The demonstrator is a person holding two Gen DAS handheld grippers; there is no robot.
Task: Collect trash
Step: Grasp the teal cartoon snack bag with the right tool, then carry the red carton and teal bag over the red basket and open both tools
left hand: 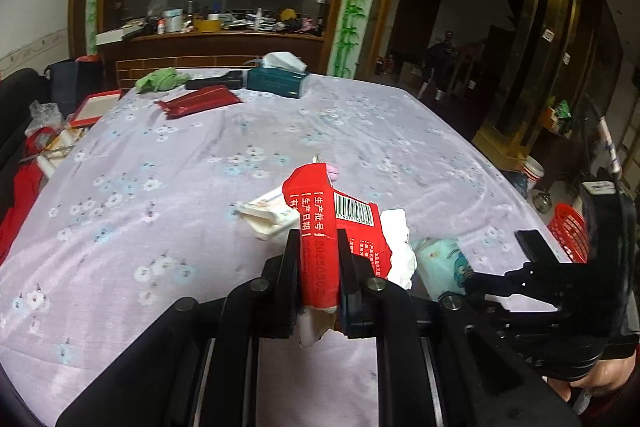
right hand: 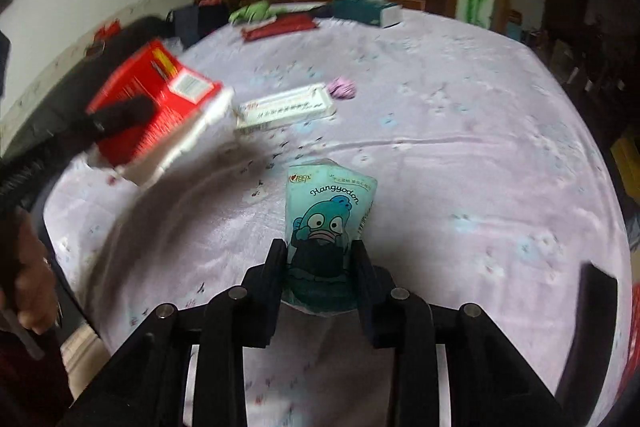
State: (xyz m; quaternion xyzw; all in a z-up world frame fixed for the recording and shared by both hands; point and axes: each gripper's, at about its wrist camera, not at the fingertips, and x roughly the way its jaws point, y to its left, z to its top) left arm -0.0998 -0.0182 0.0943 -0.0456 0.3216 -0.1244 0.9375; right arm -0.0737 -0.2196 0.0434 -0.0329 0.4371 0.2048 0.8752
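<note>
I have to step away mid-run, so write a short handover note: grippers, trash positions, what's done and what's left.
Left gripper: shut on the torn red carton, held above the table.
Right gripper: shut on the blue tissue pack.
Loose on the cloth: white flat packet, small purple wrapper.
Done: two pieces picked up.
Left: drop both, possibly in the red basket beside the table, then collect the other two.
</note>
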